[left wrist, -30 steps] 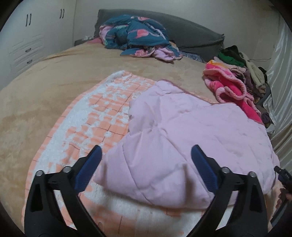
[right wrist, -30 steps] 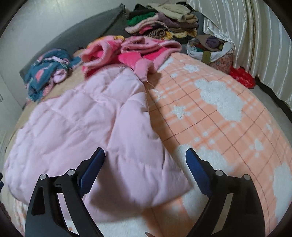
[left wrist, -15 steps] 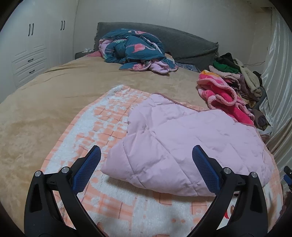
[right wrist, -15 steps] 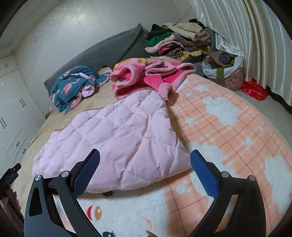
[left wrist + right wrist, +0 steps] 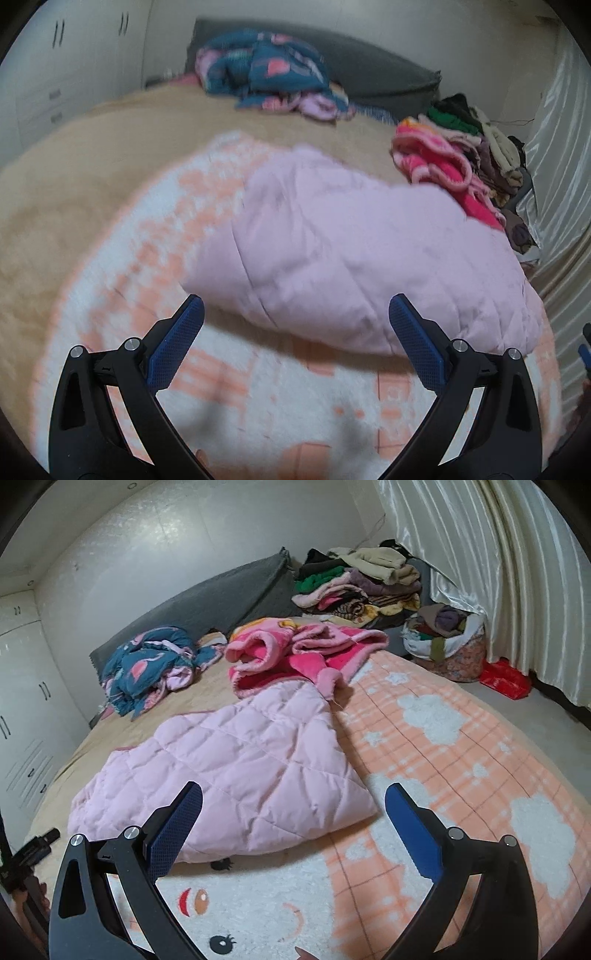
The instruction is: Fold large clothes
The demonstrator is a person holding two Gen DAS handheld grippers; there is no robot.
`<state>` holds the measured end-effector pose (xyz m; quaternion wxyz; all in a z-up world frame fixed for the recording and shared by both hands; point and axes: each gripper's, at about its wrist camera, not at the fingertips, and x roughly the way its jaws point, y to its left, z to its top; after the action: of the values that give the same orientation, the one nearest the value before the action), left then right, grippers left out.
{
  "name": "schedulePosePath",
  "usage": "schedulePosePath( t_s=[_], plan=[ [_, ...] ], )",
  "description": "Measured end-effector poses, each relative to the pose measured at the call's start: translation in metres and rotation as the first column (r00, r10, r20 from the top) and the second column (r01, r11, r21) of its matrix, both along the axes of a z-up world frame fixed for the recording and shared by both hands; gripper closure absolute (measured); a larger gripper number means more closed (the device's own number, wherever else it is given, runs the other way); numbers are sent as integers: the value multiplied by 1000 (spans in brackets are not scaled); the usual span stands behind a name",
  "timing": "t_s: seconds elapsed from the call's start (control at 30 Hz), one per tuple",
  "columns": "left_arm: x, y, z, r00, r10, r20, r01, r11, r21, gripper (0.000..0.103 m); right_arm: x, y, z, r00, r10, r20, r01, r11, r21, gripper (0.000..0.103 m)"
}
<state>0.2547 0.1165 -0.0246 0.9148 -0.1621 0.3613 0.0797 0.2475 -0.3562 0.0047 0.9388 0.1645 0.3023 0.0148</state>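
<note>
A pale pink quilted garment [image 5: 351,251] lies folded flat on an orange-and-white plaid blanket [image 5: 155,266] on the bed. It also shows in the right wrist view [image 5: 243,771]. My left gripper [image 5: 295,325] is open and empty, just short of the garment's near edge. My right gripper [image 5: 293,812] is open and empty, a little back from the garment's near corner. The left gripper [image 5: 33,849] shows at the left edge of the right wrist view.
A bright pink fleece [image 5: 303,650] lies beyond the garment. A blue flamingo-print blanket [image 5: 147,664] sits by the grey headboard [image 5: 221,594]. A stack of folded clothes [image 5: 358,583], a full bag [image 5: 447,642] and curtains [image 5: 517,572] stand right. White wardrobes [image 5: 55,74] stand left.
Both grippers have drawn back and risen from the pink garment, which lies released and folded on the blanket. The left view is blurred from motion.
</note>
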Motion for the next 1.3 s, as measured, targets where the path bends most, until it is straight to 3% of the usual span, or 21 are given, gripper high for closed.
schedulePosePath(
  t_s=[0.1,0.2,0.33,0.47,0.63,0.8,1.07,1.3],
  plan=[
    [7,-1,-17,999,-10,-38,7,997,-71,9,5,-1,-15,999,-14,-43,15,1000,15,4],
    [11,-4,-25,999,-7,-41,4,998,-59,9,14,-1,-33,995,-27,-93,31,999,40,4],
    [17,-1,-37,998,6,-66,-13,995,-104,9,33,-1,-64,982,-39,-184,57,994,91,4],
    [22,3,-47,997,1,-79,-14,987,-159,9,53,-4,-96,965,-32,-259,88,975,206,4],
    [26,5,-50,998,1,-70,-14,982,-187,9,73,-6,-114,968,-13,-252,101,935,340,4],
    [33,11,-52,998,16,-62,-30,971,-238,9,96,1,-117,974,8,-226,78,926,369,4],
    [47,25,-65,998,12,-55,-32,920,-390,9,117,-4,-125,980,17,-197,70,903,424,4],
    [58,39,-79,999,38,-30,-48,843,-535,8,128,-3,-125,980,26,-196,62,901,429,4]
  ],
)
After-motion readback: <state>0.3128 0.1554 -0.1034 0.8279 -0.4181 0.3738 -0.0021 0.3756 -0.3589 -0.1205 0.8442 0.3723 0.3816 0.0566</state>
